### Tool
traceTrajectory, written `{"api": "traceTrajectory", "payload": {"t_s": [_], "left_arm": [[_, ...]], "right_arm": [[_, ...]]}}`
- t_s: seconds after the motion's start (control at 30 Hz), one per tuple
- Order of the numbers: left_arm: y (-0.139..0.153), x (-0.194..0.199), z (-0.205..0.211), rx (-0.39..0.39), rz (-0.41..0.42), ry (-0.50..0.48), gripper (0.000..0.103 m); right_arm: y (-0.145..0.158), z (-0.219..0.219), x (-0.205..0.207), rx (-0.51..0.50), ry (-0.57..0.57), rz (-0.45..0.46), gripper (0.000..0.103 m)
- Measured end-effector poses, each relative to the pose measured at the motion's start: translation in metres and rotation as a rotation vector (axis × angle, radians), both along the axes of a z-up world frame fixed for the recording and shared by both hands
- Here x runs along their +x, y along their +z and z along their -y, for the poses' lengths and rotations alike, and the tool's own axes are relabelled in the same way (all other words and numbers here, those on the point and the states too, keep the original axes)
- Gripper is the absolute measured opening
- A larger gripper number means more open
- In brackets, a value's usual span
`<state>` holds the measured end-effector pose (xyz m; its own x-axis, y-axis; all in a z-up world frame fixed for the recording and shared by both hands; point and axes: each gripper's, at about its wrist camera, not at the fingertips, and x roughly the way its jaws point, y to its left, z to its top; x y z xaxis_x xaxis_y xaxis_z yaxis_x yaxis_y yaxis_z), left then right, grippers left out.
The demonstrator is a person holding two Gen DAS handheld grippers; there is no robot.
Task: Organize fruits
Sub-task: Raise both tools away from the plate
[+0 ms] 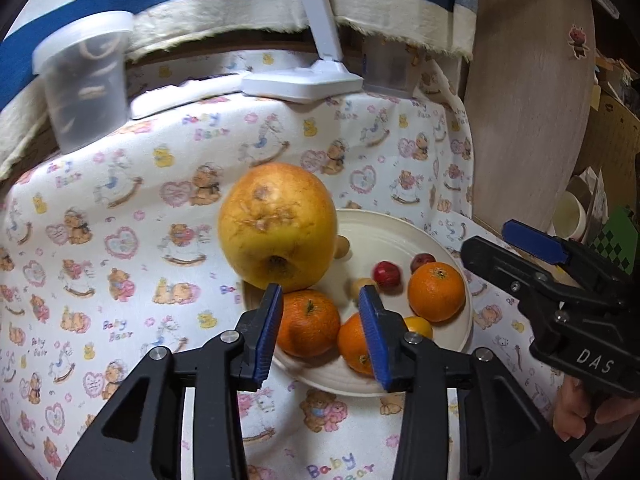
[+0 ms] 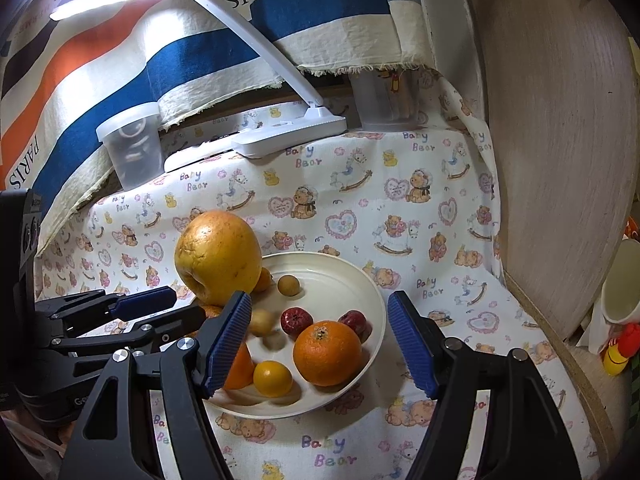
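Surface (image 2: 400, 216): one, under a baby-bear print cloth, walled by a striped cloth at the back and a wood panel (image 2: 560, 140) on the right. Open cloth left of and in front of the plate; tight on the right toward the panel.

Lamp (image 2: 288, 136): one, white, base at the back edge, arm slanting up-left. Clear tubs: two at the back, a lidded one (image 2: 130, 148) left of the lamp base and one (image 2: 386, 100) right of it; contents blurred.

Plate (image 2: 340, 276): one, cream, round, mid-surface, all the fruit on or against it.

Fruit count:
- 1 big yellow pomelo-like fruit (image 1: 278, 226), at the plate's left-back rim, leaning on an orange; it hides the rim behind it.
- 3 oranges: one free-standing (image 2: 327, 353), one (image 1: 308, 322) seen between the left claw fingers, one (image 1: 354, 344) partly behind a finger.
- 1 small yellow-orange citrus (image 2: 273, 378).
- 2 small dark red fruits (image 2: 296, 322) (image 2: 354, 320).
- About 3 small tan round fruits (image 2: 288, 285); two are blurred, and another piece behind the big fruit is mostly hidden.

Left claw (image 1: 320, 308): jaws narrowly apart, pads on nothing, hovering over the plate's near-left part. Not gripping.

Right claw (image 2: 320, 328): jaws wide, empty, framing the plate's near side; the free-standing orange sits in the gap, untouched. A hand (image 1: 576, 412) shows at the frame's edge under it.
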<state>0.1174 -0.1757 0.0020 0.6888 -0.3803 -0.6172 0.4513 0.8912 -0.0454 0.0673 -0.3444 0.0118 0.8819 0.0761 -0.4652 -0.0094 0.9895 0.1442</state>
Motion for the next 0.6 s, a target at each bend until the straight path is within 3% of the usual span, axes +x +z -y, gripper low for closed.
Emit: {"api": "traceTrajectory", "payload": {"t_s": [0.1,0.37,0.43,0.5,0.6], "left_arm": [[0.009,-0.009,-0.011,-0.017,0.063,0.072,0.038],[0.040,-0.045,-0.034,-0.043,0.254,0.152,0.040],[0.044,-0.055,-0.039,-0.040,0.292,0.168,0.049],[0.045,-0.065,-0.045,-0.027,0.327,0.189,0.068],[0.043,-0.081,-0.056,-0.015,0.376,0.222,0.089]], "right_arm": [[0.003,0.000,-0.004,-0.004,-0.002,0.019,0.072],[0.015,-0.011,-0.020,-0.054,0.013,0.097,0.072],[0.016,-0.014,-0.021,-0.057,0.024,0.104,0.072],[0.016,-0.018,-0.024,-0.068,0.032,0.109,0.073],[0.017,-0.027,-0.030,-0.083,0.059,0.137,0.082]]}}
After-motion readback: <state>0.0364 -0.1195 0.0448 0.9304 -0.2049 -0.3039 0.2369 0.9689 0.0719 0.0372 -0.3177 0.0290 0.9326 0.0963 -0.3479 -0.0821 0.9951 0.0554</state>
